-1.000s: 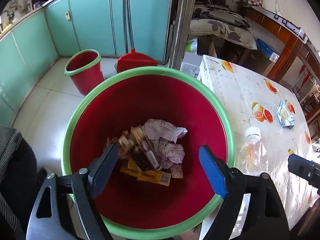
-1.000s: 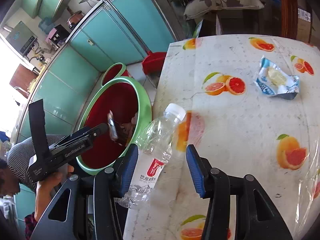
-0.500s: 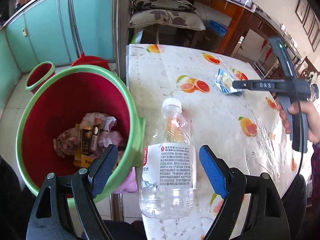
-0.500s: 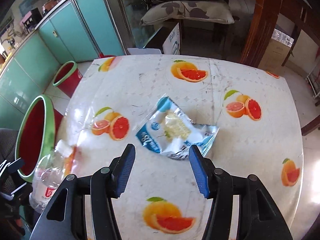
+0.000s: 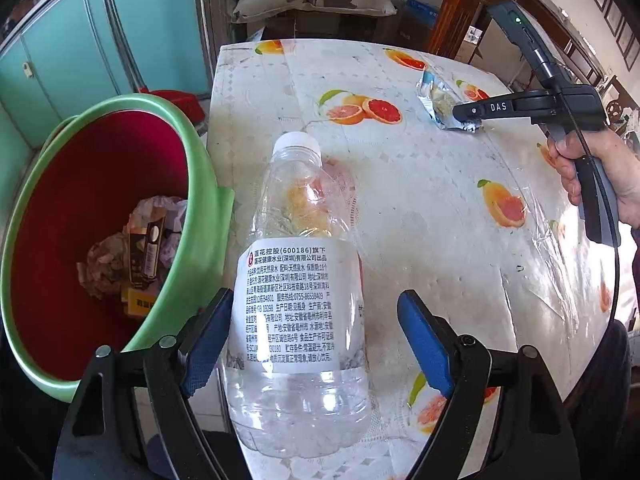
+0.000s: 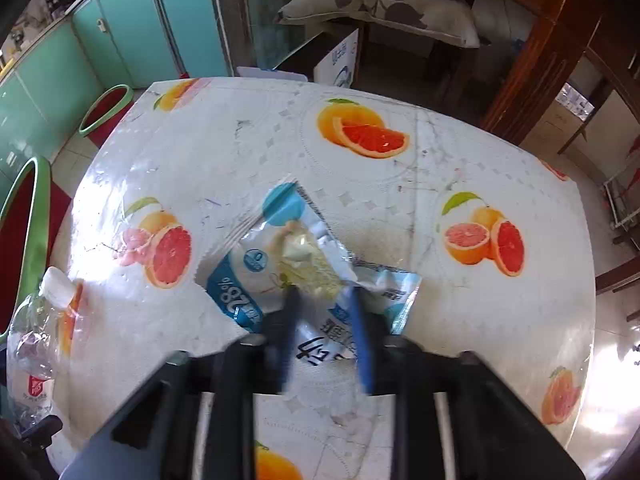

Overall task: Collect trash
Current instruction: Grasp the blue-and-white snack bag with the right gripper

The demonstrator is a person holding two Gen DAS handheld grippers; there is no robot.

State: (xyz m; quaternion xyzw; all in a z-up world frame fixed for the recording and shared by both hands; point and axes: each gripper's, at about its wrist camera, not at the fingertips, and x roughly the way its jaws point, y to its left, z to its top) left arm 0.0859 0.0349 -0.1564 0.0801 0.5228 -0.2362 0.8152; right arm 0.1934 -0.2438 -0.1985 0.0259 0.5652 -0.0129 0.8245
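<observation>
A clear plastic bottle (image 5: 298, 312) with a white label lies on the table edge between the open jaws of my left gripper (image 5: 316, 336), apart from both pads. It also shows in the right wrist view (image 6: 38, 332). A blue and white snack wrapper (image 6: 296, 268) lies mid-table. My right gripper (image 6: 322, 312) is over its near end, jaws narrowed around the foil and blurred by motion. In the left wrist view the right gripper (image 5: 464, 114) touches the wrapper (image 5: 438, 100). The red bin with a green rim (image 5: 202, 184) holds paper and boxes.
The table (image 6: 400, 184) has a white fruit-print plastic cover. A smaller red bin (image 6: 106, 108) stands on the floor by teal cabinets (image 5: 68, 52). A cushioned chair (image 6: 380, 8) and wooden furniture (image 6: 536, 60) stand behind the table.
My left gripper swung from over the bin to the bottle and moved closer. My right gripper left the bottle, reached the wrapper and its jaws narrowed around it.
</observation>
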